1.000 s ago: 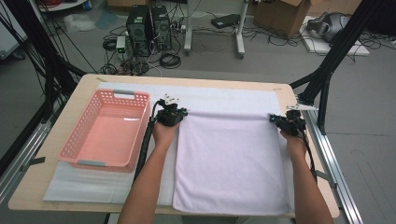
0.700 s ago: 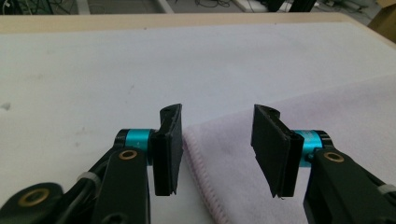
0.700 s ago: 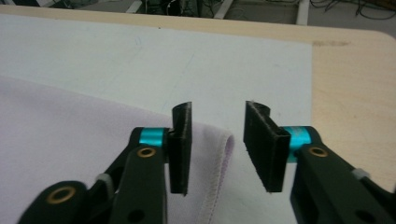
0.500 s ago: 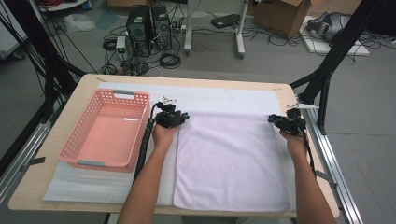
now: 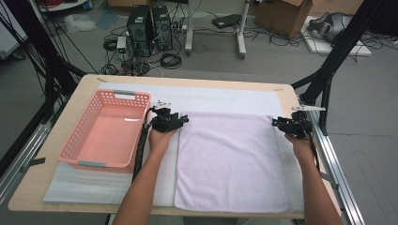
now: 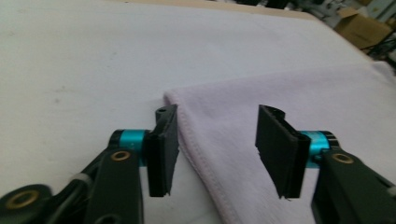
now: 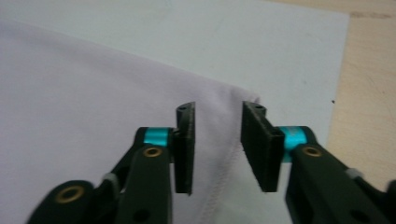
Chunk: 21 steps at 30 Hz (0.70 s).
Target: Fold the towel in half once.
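Here, the left gripper (image 5: 180, 119) and right gripper (image 5: 277, 123) sit at the towel's (image 5: 230, 159) far corners. Both sets of jaws have just been opening and grip nothing, with the towel's hem lying loose between them.

The towel (image 5: 232, 161) lies flat on the sheet (image 5: 211, 98), right of centre on the table (image 5: 89, 82). The basket (image 5: 105, 131) stands to its left. The left gripper (image 5: 180, 121) sits at the towel's far left corner, the right gripper (image 5: 277, 123) at its far right corner.

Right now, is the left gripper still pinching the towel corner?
Apart. In the left gripper view the left gripper has just been opening; its pads stand clear on either side of the lavender towel, whose corner lies flat between them.
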Available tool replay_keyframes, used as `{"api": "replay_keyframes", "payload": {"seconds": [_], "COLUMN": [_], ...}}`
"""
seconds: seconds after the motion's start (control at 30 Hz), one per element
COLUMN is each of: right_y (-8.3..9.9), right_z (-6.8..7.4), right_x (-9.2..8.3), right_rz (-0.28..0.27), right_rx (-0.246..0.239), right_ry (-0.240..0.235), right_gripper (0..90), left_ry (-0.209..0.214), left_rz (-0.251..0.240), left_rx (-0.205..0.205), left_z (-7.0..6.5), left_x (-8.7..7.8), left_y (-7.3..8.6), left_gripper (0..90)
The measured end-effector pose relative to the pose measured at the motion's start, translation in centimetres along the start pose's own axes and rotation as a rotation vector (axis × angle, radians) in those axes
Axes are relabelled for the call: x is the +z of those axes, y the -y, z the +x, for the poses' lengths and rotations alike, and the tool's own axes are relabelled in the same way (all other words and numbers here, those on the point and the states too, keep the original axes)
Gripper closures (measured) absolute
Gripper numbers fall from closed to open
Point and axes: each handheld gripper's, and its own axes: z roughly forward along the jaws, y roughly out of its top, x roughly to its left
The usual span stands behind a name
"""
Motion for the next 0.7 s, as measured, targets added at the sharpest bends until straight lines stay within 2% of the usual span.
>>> {"api": "replay_keyframes", "payload": {"seconds": [0.1, 0.13, 0.17, 0.2, 0.23, 0.27, 0.3, 0.43, 0.63, 0.7], "right_y": [-0.2, -0.2, -0.1, 0.1, 0.4, 0.8, 1.3, 3.0, 3.5, 3.5], "right_z": [0.5, 0.7, 0.9, 1.1, 1.3, 1.4, 1.4, 1.5, 2.1, 2.2], "right_x": [-1.5, -2.0, -2.6, -3.2, -3.7, -4.2, -4.6, -5.5, -5.3, -5.2], "right_rz": [-0.032, -0.039, -0.057, -0.077, -0.085, -0.099, -0.105, -0.093, -0.078, -0.074], "right_rx": [-0.002, -0.005, -0.009, -0.020, -0.023, -0.033, -0.032, -0.038, -0.070, -0.065], "right_ry": [-0.073, -0.087, -0.097, -0.105, -0.114, -0.116, -0.116, -0.106, -0.089, -0.087], "right_gripper": [47.9, 44.0, 40.2, 36.9, 31.7, 26.3, 24.2, 18.9, 18.5, 18.5], "left_ry": [0.039, 0.065, 0.072, 0.077, 0.095, 0.110, 0.121, 0.132, 0.136, 0.158], "left_rz": [-0.053, -0.058, -0.048, -0.042, -0.067, -0.105, -0.117, -0.130, -0.154, -0.176], "left_rx": [0.053, 0.061, 0.074, 0.097, 0.112, 0.119, 0.119, 0.120, 0.146, 0.154], "left_z": [-0.7, -0.9, -1.3, -1.7, -2.0, -2.3, -2.5, -2.7, -2.7, -2.8], "left_x": [-1.1, -1.6, -1.9, -2.2, -2.7, -3.3, -3.7, -4.5, -4.8, -4.8], "left_y": [0.4, 0.5, 0.4, 0.3, 0.3, 0.4, 0.5, 1.0, 1.1, 1.1], "left_gripper": [38.7, 34.7, 30.7, 21.8, 14.2, 14.3, 14.8, 14.9, 17.6, 17.6]}}
